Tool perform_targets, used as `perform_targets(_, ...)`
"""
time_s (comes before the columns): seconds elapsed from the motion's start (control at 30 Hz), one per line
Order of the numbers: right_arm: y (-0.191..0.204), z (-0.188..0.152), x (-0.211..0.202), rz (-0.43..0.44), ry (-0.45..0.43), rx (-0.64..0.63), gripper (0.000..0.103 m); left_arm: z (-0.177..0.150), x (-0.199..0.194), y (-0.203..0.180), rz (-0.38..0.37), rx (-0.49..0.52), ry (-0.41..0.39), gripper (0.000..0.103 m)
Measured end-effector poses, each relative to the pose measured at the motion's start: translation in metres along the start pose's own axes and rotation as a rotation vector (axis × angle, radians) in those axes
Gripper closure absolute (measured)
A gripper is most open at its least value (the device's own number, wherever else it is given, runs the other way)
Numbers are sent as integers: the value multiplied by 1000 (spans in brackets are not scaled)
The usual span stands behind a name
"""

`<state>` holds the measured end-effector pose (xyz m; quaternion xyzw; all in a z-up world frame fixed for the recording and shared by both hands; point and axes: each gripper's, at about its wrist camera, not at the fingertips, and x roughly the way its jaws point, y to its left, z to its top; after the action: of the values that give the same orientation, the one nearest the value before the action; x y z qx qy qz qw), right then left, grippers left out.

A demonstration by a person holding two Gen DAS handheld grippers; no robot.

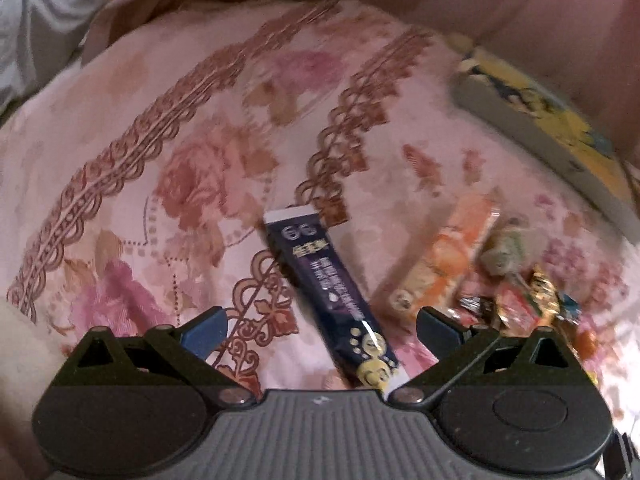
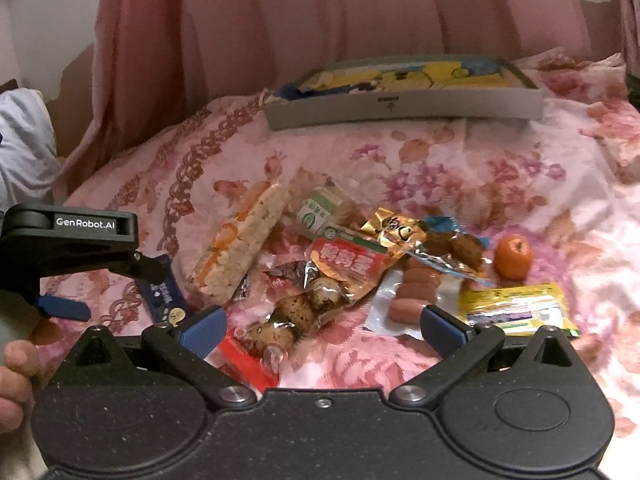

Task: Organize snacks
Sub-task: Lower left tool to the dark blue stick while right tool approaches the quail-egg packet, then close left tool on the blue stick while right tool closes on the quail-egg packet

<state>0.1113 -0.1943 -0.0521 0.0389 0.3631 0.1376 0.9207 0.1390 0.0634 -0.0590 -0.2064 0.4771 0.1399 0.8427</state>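
On the flowered bedspread (image 2: 460, 152), the snack pile (image 2: 340, 264) lies unsorted, the far tray (image 2: 400, 106) apparently unfilled; both the left gripper (image 1: 320, 322) and right gripper (image 2: 324, 322) gape empty.

Pink floral bedspread (image 2: 460, 168) before a pink curtain (image 2: 320, 20).

Left wrist view: motion blur smears the snack pile (image 1: 516, 300) and grey tray (image 1: 532, 128); tray cut off at right edge. Navy stick packet (image 1: 332, 296): near end hidden behind the gripper body; print unreadable. Right wrist view: red packet (image 2: 244, 364) partly hidden by gripper finger.
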Motion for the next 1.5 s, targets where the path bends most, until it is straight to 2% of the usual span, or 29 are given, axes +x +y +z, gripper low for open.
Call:
perform_targets(0.07,3,1,12,-13,21,-2,1,3,10,3,17,-39,31,1)
perform_targets(0.2,17,1,32,-101,75,-29,1,4,21,6,46,-69,60,1)
perform_targets(0.4,27,1,53,-85,96,-6,1,9,39,-5,48,-43,109,1)
perform_targets(0.53,31,0,66,-83,118,9,1,10,44,-9,56,-35,109,1)
perform_targets(0.67,38,-3,73,-118,115,-32,2,9,49,-10,65,-32,108,2)
perform_targets(0.77,39,-4,71,-127,110,-45,6,7,49,-12,75,-10,100,5)
perform_targets(0.87,39,-5,68,-140,106,-49,13,0,43,-17,83,23,79,11)
perform_targets(1.07,37,-9,58,-144,112,-60,27,-20,30,-31,50,131,47,28)
perform_targets(1.13,36,-11,54,-146,118,-70,37,-26,26,-36,37,158,39,35)
perform_targets(1.2,36,-12,50,-152,122,-89,42,-30,22,-38,26,173,29,40)
perform_targets(1.3,34,-14,43,-149,136,-116,47,-32,19,-39,1,165,20,49)
perform_targets(1.5,34,-19,30,-164,132,-269,52,-28,21,-29,-63,121,21,56)
